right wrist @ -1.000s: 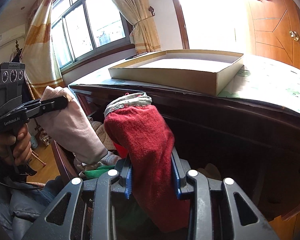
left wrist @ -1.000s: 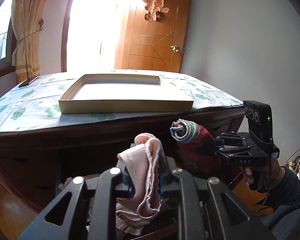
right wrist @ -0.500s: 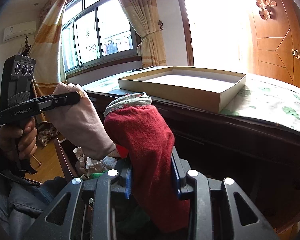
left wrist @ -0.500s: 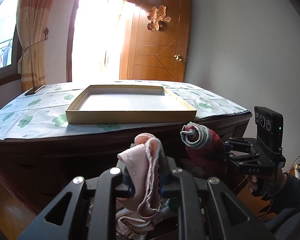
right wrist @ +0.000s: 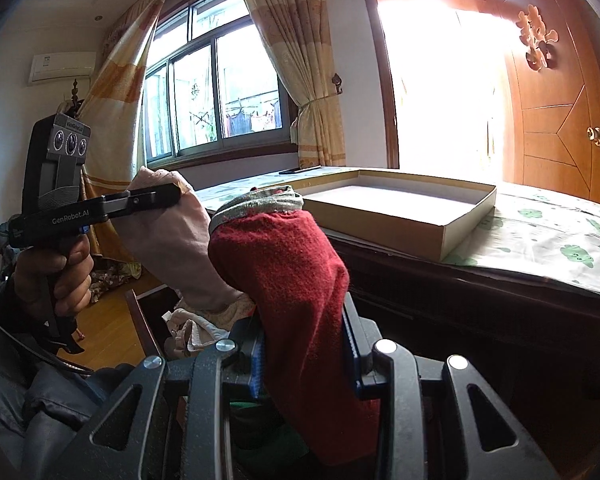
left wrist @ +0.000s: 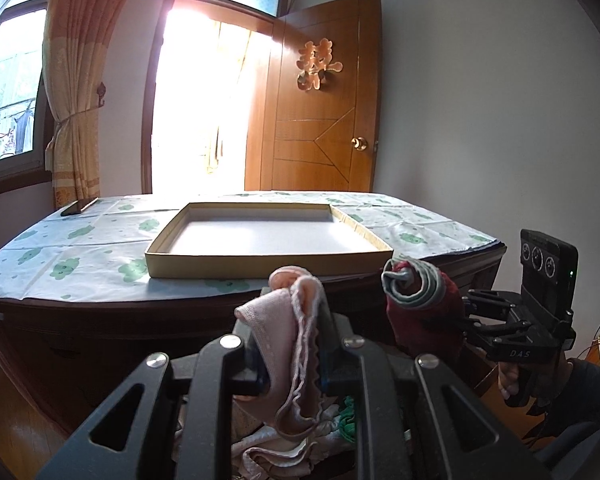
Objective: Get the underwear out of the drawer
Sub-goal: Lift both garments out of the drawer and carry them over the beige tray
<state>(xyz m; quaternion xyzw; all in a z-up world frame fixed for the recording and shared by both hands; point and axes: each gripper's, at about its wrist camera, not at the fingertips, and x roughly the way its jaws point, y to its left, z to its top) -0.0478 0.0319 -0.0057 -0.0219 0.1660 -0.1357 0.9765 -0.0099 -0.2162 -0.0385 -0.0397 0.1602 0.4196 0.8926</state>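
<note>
Two garments are up in the air: the pink underwear (left wrist: 296, 344) hangs pinched in the left gripper (left wrist: 290, 354), jaws closed tight on the fabric, its frilled edge trailing downward, long axis close to vertical. Alongside it, the red underwear (right wrist: 296, 280) with its grey waistband stands bunched up out of the right gripper (right wrist: 306, 354), which is likewise clamped on the cloth, the bundle pointing up and forward. Both pieces sit clear above the open drawer (right wrist: 148, 320), where a heap of pale and green clothes (left wrist: 324, 428) lies directly beneath. Now the relation that matters: the shallow cardboard box (left wrist: 260, 268) lies on the cloth-covered table (left wrist: 80, 264), straight ahead of both grippers and somewhat above the pinch points, its near wall facing them. From the left wrist view the box is almost dead ahead of the pink piece; from the right wrist view it lies ahead and off to the right. Neither looks clearly nearer. My read: if the box is the drop spot, the move is forward and over that near wall, with the dangling tails needing to clear the table edge.
</note>
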